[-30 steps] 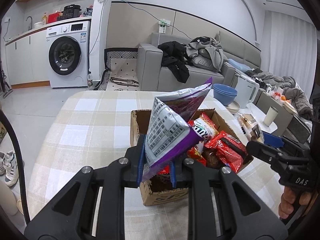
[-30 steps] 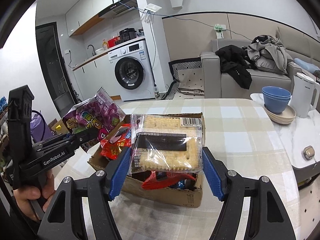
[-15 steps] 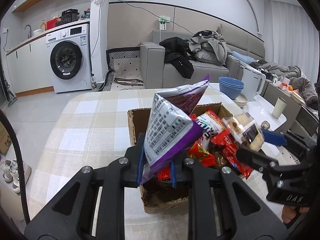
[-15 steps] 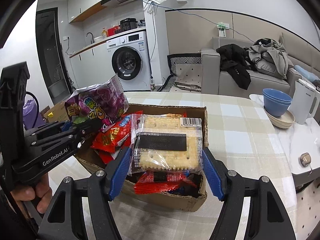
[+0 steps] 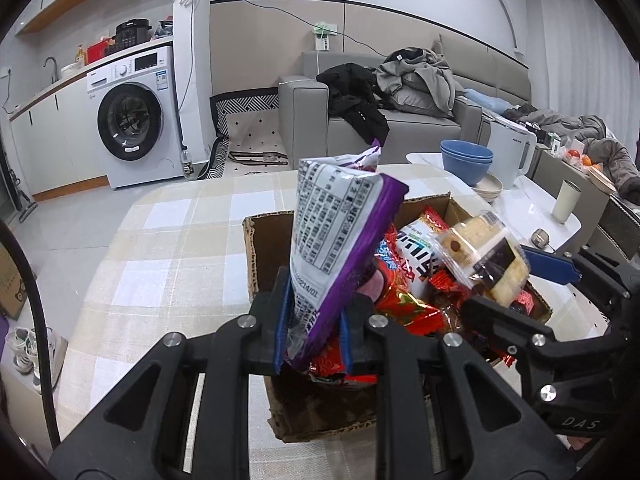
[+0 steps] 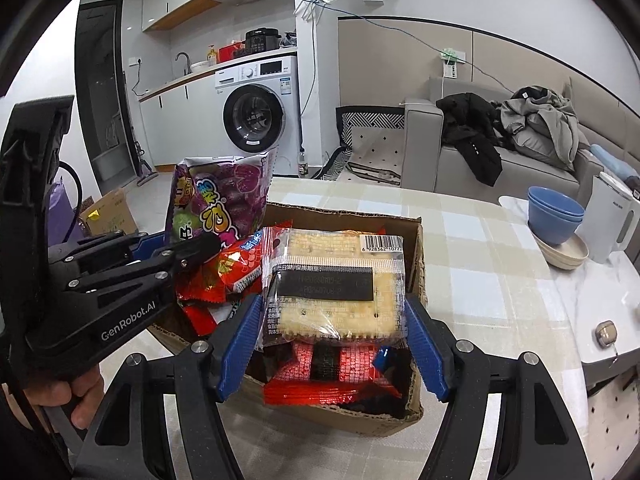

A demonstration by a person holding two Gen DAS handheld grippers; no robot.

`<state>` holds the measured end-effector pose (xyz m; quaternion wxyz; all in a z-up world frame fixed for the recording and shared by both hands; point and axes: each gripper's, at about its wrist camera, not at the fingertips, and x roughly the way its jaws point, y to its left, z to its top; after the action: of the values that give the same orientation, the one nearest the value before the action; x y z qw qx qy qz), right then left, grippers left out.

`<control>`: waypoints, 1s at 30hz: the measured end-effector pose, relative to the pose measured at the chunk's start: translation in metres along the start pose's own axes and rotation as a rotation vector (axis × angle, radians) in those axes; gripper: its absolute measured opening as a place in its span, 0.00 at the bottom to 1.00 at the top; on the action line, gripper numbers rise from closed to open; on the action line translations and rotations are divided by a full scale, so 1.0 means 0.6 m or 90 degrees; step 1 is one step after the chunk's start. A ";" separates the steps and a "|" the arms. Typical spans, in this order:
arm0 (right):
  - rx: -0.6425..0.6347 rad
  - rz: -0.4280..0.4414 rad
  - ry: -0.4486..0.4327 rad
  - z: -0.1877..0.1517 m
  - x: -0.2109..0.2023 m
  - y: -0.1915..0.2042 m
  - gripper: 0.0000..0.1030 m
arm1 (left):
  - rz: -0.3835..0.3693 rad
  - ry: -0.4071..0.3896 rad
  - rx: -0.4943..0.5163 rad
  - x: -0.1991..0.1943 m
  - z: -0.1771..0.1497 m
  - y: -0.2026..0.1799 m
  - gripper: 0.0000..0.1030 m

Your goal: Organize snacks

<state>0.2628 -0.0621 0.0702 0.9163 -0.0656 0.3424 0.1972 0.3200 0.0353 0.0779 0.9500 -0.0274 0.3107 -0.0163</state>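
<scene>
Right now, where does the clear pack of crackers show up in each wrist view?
Left wrist: the cracker pack sits right of centre, over the cardboard box, held by the right gripper.
Right wrist: low centre, clamped between the blue pads.
Shared landmark: the washing machine, upper left in the left view, upper centre in the right.

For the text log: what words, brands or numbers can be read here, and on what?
"GenRobot.AI": left gripper body.
"DAS": right gripper body.
"6 928362 1077", cut off: barcode on the cracker pack.
Purple bag back print, red packets, washer labels, kettle brand: too small or blurred.
</scene>
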 end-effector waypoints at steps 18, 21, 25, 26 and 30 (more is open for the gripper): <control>-0.018 0.004 -0.006 0.005 0.015 -0.013 0.76 | -0.020 0.044 0.036 0.053 -0.012 -0.016 0.17; -0.020 0.001 -0.023 0.002 0.002 -0.014 0.82 | -0.026 0.045 0.032 0.044 -0.013 -0.007 0.21; -0.020 -0.002 -0.028 0.002 -0.007 -0.023 0.87 | -0.033 0.037 0.026 0.025 -0.017 -0.002 0.32; -0.017 -0.002 -0.029 0.001 -0.011 -0.023 0.90 | -0.034 0.033 0.023 0.020 -0.018 0.000 0.40; 0.001 0.008 -0.035 -0.005 -0.021 -0.035 0.97 | -0.085 0.026 0.004 -0.005 -0.022 0.010 0.57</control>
<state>0.2606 -0.0861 0.0760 0.9241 -0.0575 0.3175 0.2047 0.3097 0.0406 0.0685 0.9403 -0.0446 0.3274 -0.0816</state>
